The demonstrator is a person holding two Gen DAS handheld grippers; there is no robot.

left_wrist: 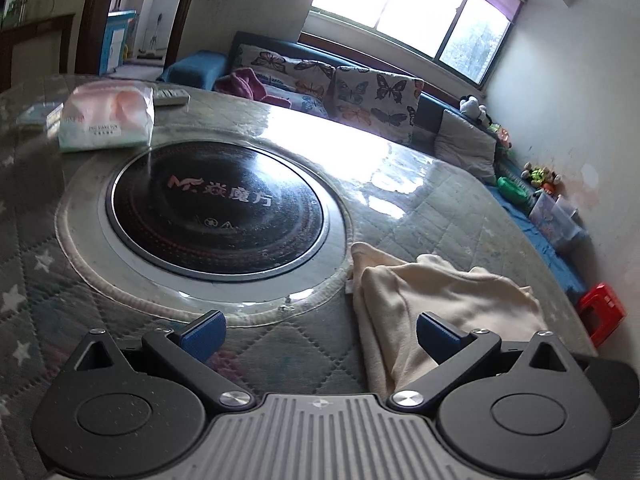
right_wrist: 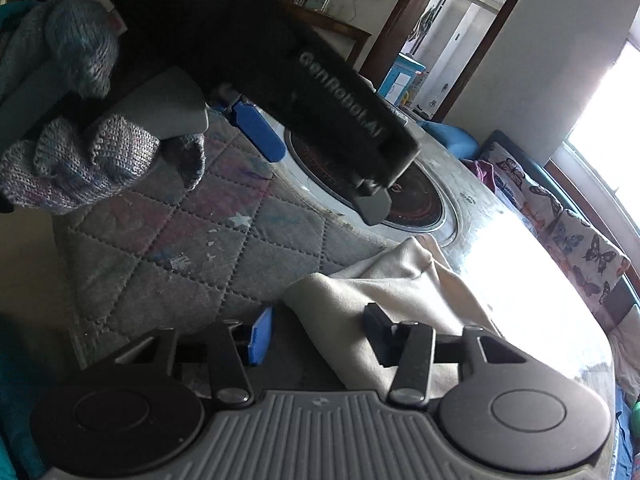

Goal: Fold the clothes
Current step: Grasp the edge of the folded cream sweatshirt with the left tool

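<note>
While rumpled, soft cream garment (left_wrist: 432, 292) lies on quilted, diamond-stitched tablecloth (left_wrist: 304, 340).

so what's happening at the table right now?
A person holds a two-finger tool in each hand over a quilted grey table cover with a round black induction hob set in it. A cream fleece garment lies crumpled on the cover beside the hob. The left tool is open, its right finger over the garment's edge; the right tool is open too, straddling a fold. Neither has closed on the cloth, and no tidy fold shows.
</note>
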